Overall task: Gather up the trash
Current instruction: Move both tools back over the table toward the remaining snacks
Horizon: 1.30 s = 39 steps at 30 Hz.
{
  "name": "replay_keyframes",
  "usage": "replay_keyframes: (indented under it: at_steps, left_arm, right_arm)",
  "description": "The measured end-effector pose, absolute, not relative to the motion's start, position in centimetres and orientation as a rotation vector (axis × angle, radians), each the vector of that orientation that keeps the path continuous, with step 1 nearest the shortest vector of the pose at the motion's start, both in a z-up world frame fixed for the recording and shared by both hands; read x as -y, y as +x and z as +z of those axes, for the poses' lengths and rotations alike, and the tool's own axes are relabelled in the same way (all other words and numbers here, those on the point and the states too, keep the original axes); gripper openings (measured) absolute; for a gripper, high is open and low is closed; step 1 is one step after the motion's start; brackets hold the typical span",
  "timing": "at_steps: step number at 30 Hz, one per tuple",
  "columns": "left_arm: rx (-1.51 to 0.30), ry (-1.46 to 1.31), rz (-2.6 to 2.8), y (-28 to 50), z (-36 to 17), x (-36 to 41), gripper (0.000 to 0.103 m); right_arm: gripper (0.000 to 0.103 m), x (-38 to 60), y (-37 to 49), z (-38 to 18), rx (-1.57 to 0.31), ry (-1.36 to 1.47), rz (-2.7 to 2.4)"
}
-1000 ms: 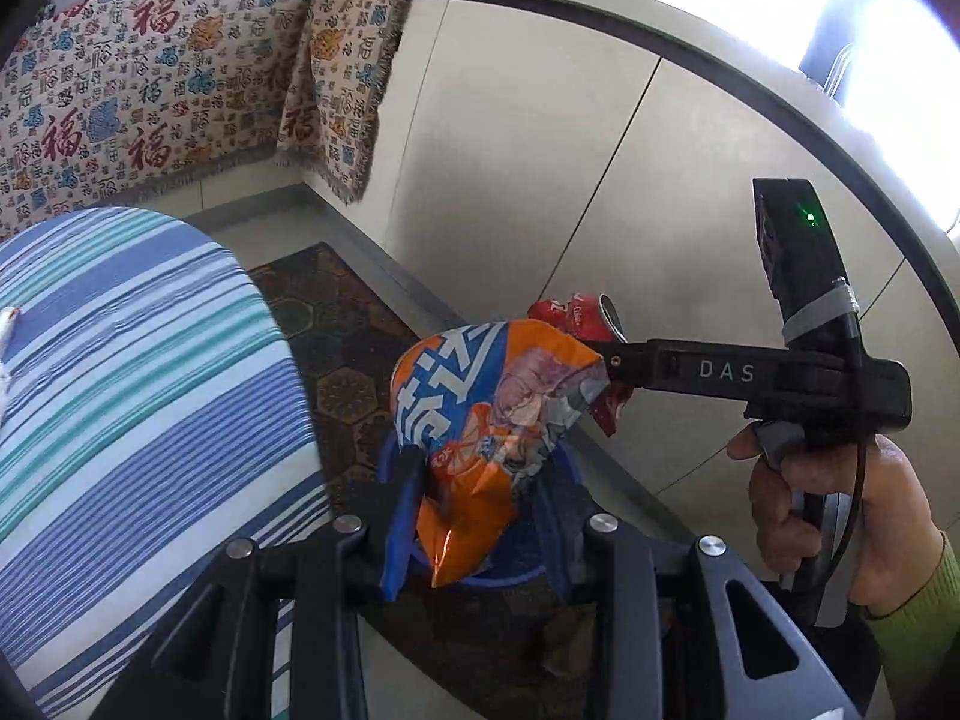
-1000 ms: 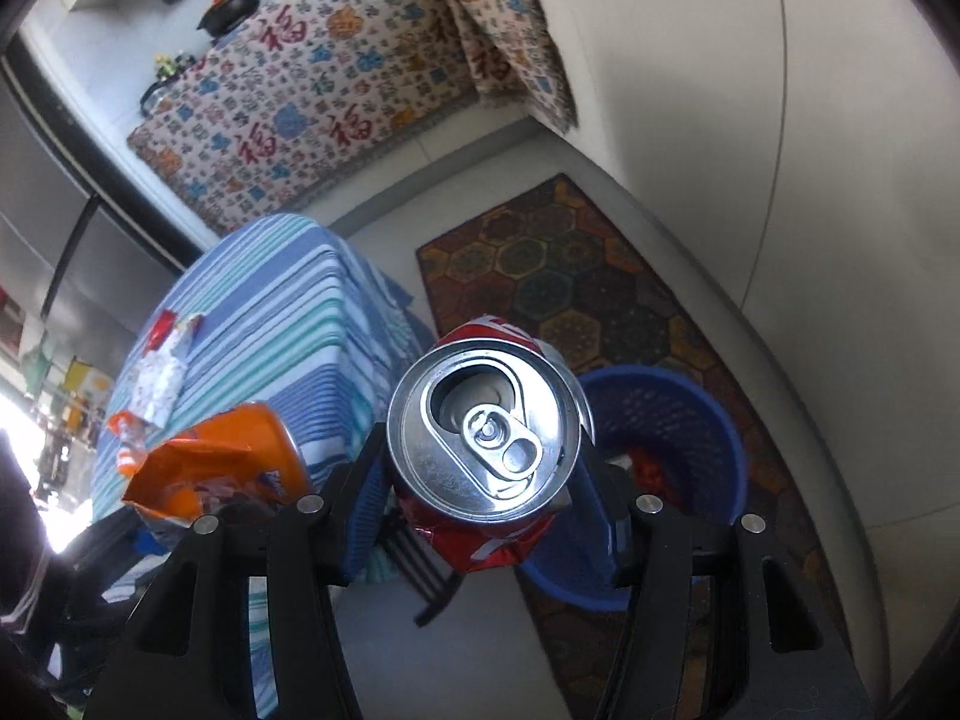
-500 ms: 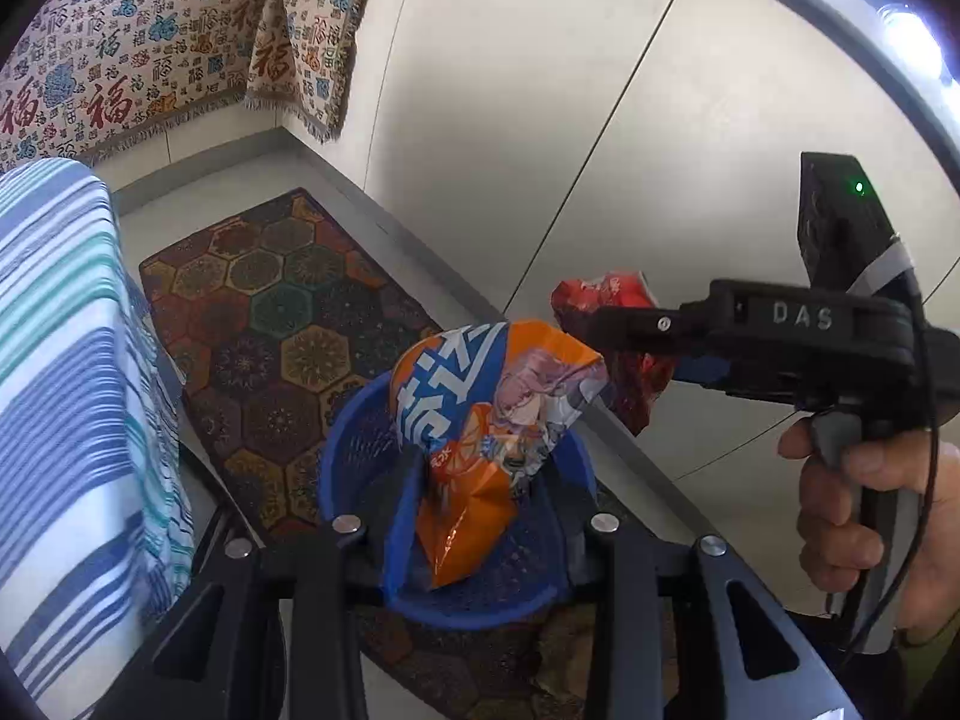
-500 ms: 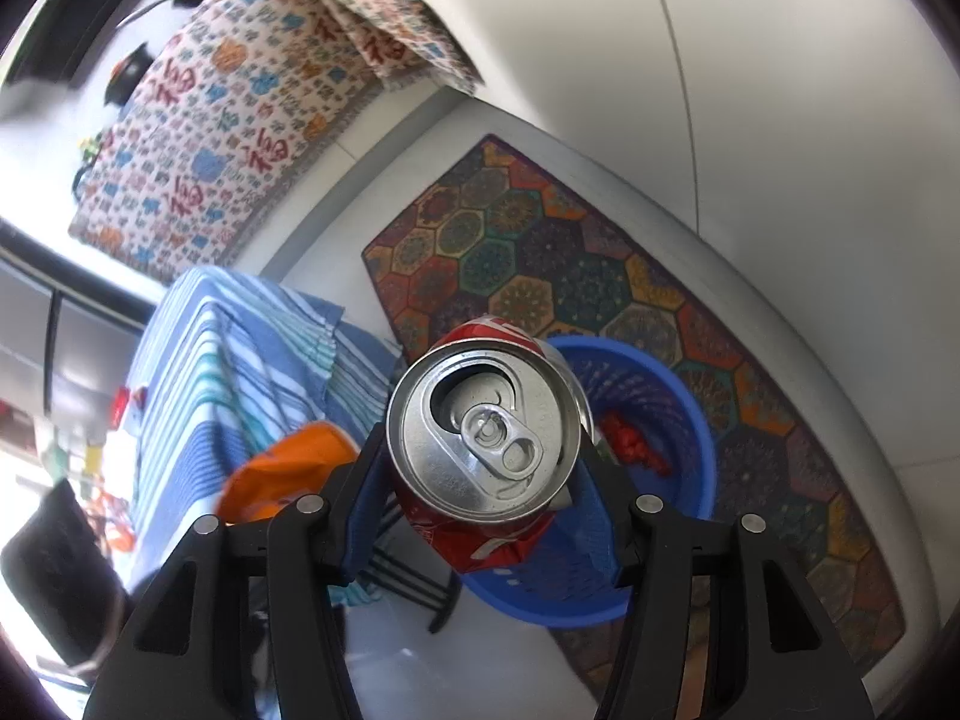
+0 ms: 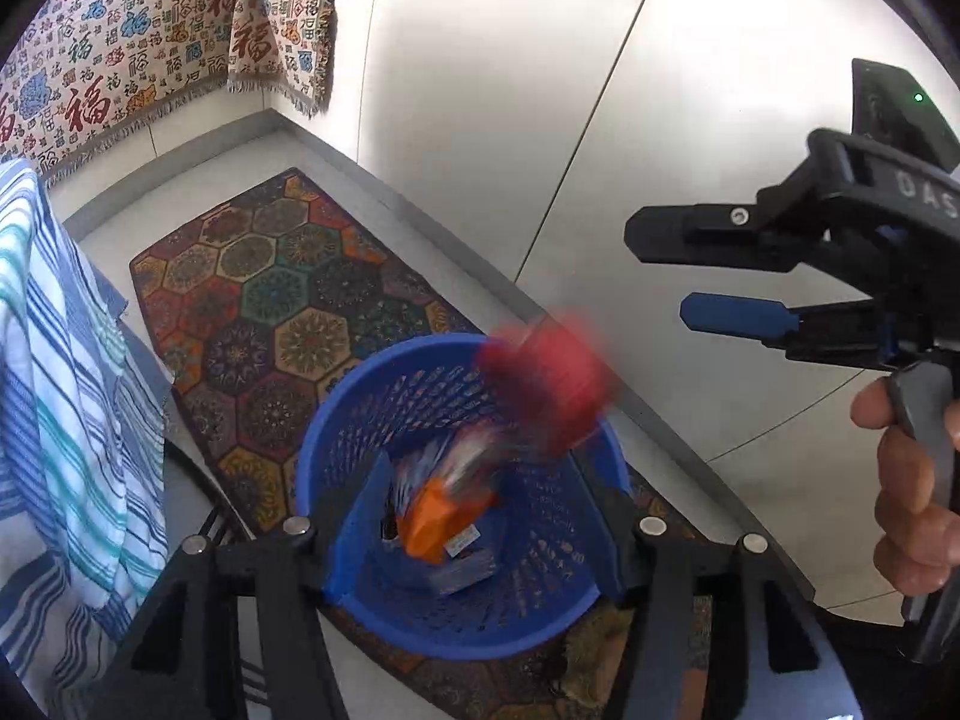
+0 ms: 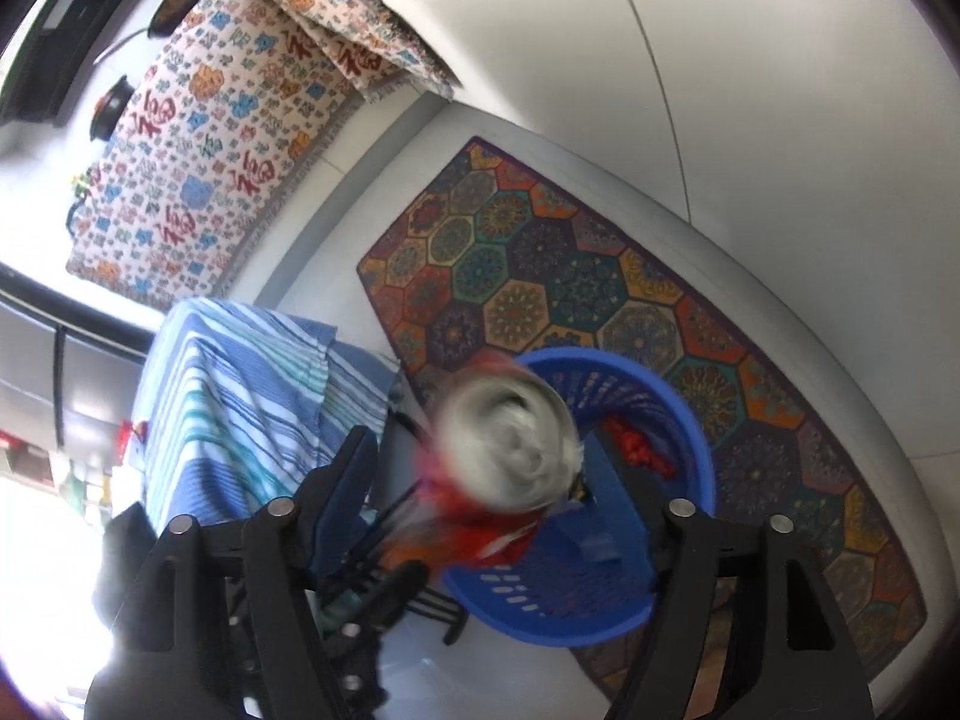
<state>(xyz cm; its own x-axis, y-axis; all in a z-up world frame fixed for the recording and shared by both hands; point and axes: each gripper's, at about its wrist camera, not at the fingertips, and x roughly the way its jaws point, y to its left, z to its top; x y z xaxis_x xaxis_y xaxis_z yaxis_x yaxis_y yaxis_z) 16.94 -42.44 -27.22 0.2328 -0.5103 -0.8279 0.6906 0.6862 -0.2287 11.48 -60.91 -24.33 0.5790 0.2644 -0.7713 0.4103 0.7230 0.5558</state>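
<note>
Below both grippers stands a blue mesh basket (image 5: 336, 420) (image 6: 690, 420). My left gripper (image 5: 480, 540) hangs over it, jaws opening, pads clear of the orange snack bag (image 5: 438, 510), which is dropping blurred into the basket. My right gripper (image 5: 657, 273) (image 6: 489, 498) reaches in from the right, jaws also opening. The red soda can (image 5: 546, 384) (image 6: 504, 438) is blurred in mid-fall between and below its spread fingers, touching neither pad, above the basket rim. A red wrapper (image 6: 636, 450) lies inside the basket.
The basket stands on a hexagon-patterned rug (image 5: 270, 300) (image 6: 570, 276) beside a white cabinet front (image 5: 540, 90). A table under a blue striped cloth (image 5: 60, 390) (image 6: 240, 396) is close on the left. A person's hand (image 5: 912, 480) grips the right gripper's handle.
Both grippers came down over the basket and opened. The snack bag left the left jaws and fell into the basket; the can left the right jaws and is falling.
</note>
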Motion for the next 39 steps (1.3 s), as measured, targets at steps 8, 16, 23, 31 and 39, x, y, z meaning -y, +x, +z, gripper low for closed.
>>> replay_keyframes:
  at_steps: [8,16,23,31,39]
  left_arm:
    - [-0.936,0.172,-0.819,15.7,-22.2,39.0,0.061]
    - [-0.813,0.164,-0.707,11.8,-16.5,28.8,0.065]
    - [-0.844,0.125,-0.48,10.8,-17.0,16.9,0.065]
    - [-0.86,0.135,-0.269,11.8,-17.2,6.7,0.065]
    - [-0.928,0.048,-0.14,14.6,-18.1,-0.7,0.065]
  right_arm:
    - [0.08,58.8,10.9,-20.6,-0.896,0.623,-0.118]
    - [0.086,52.2,10.1,-16.2,-0.758,0.322,-0.144]
    - [0.086,41.2,9.8,-15.4,-0.708,0.038,-0.025]
    - [0.097,28.8,10.9,-15.7,-0.811,0.027,0.15]
    - [0.097,23.2,17.2,-18.3,-0.969,0.024,0.118]
